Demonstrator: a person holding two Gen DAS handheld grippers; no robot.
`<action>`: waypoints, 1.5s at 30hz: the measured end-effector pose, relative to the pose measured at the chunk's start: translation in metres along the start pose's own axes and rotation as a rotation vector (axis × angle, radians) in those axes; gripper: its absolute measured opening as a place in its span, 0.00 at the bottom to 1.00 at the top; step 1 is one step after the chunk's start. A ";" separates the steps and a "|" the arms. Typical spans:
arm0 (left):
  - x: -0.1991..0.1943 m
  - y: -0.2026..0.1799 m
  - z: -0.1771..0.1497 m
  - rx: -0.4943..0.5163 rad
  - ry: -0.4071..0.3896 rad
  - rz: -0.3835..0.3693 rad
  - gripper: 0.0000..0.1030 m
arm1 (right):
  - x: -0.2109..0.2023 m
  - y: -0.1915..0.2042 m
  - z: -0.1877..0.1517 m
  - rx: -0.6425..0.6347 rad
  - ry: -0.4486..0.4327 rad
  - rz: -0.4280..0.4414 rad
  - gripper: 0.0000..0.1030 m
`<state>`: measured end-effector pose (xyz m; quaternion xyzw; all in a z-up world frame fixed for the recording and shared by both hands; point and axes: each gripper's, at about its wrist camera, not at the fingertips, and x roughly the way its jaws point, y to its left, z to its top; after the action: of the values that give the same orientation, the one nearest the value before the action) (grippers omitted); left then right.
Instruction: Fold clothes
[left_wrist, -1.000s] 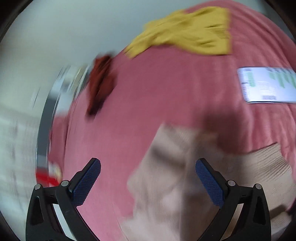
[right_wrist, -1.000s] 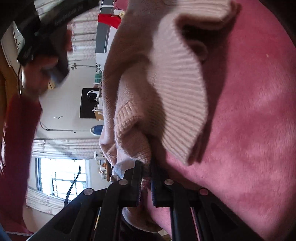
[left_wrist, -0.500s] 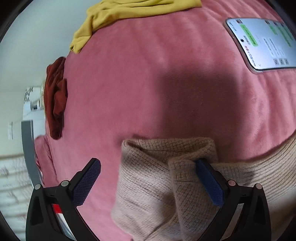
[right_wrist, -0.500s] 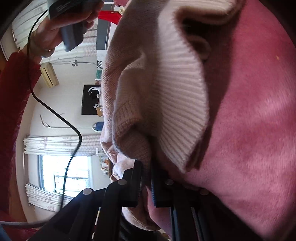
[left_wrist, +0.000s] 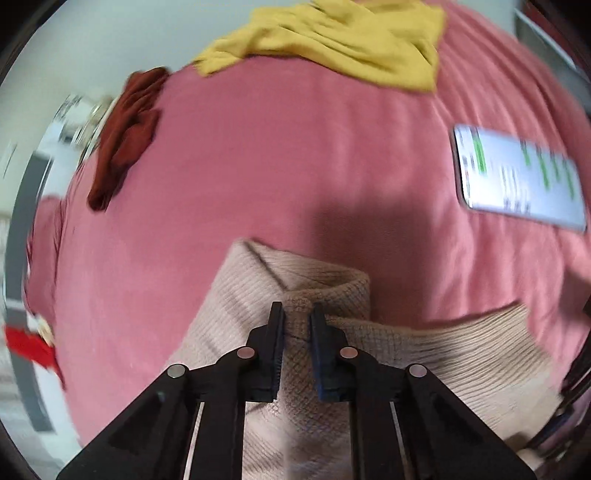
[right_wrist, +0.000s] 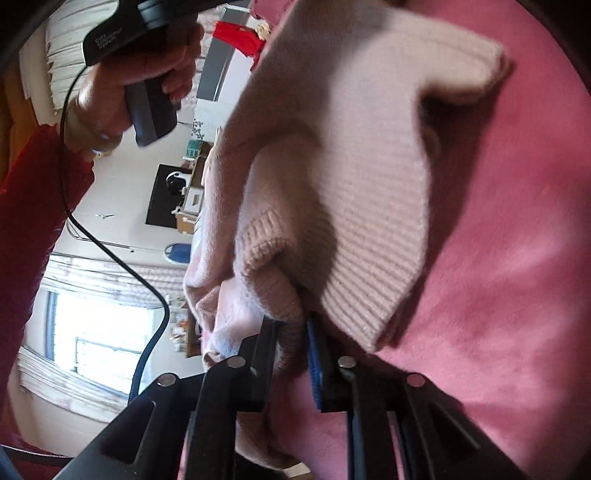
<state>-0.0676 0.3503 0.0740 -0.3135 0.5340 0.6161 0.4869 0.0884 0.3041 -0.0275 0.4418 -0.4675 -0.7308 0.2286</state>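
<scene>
In the left wrist view, the left gripper (left_wrist: 297, 314) sits at six o'clock with its jaws closing on a bunched ridge of the sweater (left_wrist: 317, 295); the pads already press the knit from both sides. The sweater spreads from that pinch out toward four o'clock, lying on the pink blanket (left_wrist: 295, 147). Beyond it, at three o'clock, a phone (left_wrist: 517, 177) lies face up, well apart from the knit. Farther still, a rust cloth (left_wrist: 125, 125) sits at ten o'clock and a yellow garment (left_wrist: 332, 33) at twelve, near the blanket's far edge.

In the right wrist view, the right gripper (right_wrist: 291, 328) is at six o'clock, jaws opening, with a rolled cuff of the sweater (right_wrist: 332, 166) between them and apparently touching both pads. The ribbed hem hangs off toward four o'clock above the blanket (right_wrist: 517, 295), and the body rises to twelve. At ten o'clock a hand (right_wrist: 140, 70) in a red sleeve (right_wrist: 33, 221) grips the other tool's handle.

The step looks like a handover of grip: one side taking hold while the other lets go. To do it well, I would let the left pinch seat fully on both layers before the right pads clear, so the fold does not slump. The knit is soft and will stretch, so lift gently and keep tension even. Steer clear of the phone when laying the fold across.
</scene>
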 end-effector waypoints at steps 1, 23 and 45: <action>-0.006 0.008 -0.001 -0.048 -0.014 -0.005 0.12 | -0.003 0.002 0.001 -0.010 -0.017 -0.021 0.19; -0.119 0.132 -0.117 -0.742 -0.330 0.070 0.06 | -0.014 0.010 0.044 -0.109 -0.107 -0.275 0.28; -0.001 0.099 -0.051 -0.577 -0.085 -0.350 0.72 | 0.012 -0.044 0.063 0.026 -0.037 0.058 0.05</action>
<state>-0.1668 0.3049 0.0984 -0.4993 0.2550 0.6613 0.4983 0.0319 0.3451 -0.0611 0.4175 -0.4935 -0.7258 0.2352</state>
